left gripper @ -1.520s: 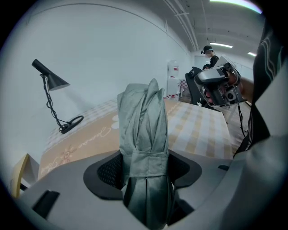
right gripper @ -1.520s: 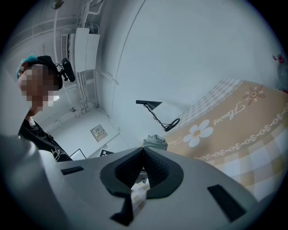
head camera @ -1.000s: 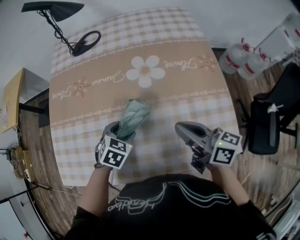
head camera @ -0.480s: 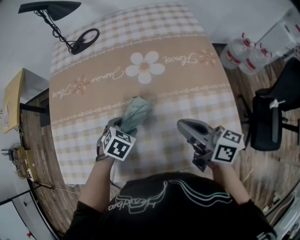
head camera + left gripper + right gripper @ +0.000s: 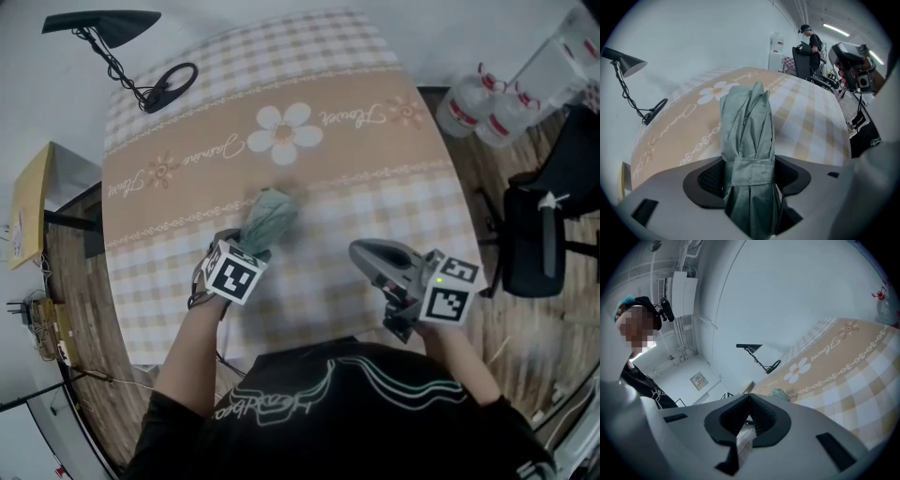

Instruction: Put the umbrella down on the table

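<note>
Shirt (image 5: 347,412): black, white-and-teal line print, lower centre of head view.
Left gripper (image 5: 246,246): grey shell, white cube, black square markers.
Right gripper (image 5: 364,253): same; green light.

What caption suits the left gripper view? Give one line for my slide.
The left tool grips a folded green umbrella, the checked flower-print tablecloth beyond.
</note>
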`<state>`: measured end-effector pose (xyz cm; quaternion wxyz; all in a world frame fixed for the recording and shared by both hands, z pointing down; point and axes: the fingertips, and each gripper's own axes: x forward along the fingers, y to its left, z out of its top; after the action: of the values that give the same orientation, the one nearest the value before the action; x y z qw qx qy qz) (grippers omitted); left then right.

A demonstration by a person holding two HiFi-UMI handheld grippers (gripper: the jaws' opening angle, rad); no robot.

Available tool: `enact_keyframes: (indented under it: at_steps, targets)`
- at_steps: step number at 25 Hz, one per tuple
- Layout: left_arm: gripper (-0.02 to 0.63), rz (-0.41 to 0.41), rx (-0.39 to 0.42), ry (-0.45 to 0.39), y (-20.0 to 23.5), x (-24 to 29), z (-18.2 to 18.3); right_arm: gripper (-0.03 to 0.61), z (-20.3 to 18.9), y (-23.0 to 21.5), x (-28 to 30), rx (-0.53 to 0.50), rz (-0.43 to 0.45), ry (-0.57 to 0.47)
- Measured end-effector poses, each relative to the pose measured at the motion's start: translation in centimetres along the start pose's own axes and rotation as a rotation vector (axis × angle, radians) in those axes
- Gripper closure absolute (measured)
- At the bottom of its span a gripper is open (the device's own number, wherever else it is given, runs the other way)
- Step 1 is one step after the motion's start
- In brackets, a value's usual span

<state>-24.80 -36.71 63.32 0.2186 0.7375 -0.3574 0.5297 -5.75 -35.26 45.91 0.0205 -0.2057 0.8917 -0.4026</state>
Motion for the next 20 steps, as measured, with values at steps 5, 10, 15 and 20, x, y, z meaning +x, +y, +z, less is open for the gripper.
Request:
enact_keyframes:
  at_steps: [5,10,15,20]
  targets:
    - [0.263,0.029,-0.041,-0.037,0.7,-0.1,0.1,0.566,0.1,0.8,-1.0,-0.015,0.008,0.002]
    - [0.247,0.042,-0.060,-0.085,0.6,-1.6,0.2,0.566,-0.1,1.6,-2.2,-0.032,0.004,0.012]
    - [0.249,0.040,-0.138,-0.163,-0.1,-5.0,0.2,0.566,-0.2,2.5,-3.5,-0.059,0.006,0.018]
    - [0.250,-0.027,-0.288,-0.308,-2.2,-9.7,0.8,0.566,-0.1,4.1,-4.3,-0.097,0.024,0.025]
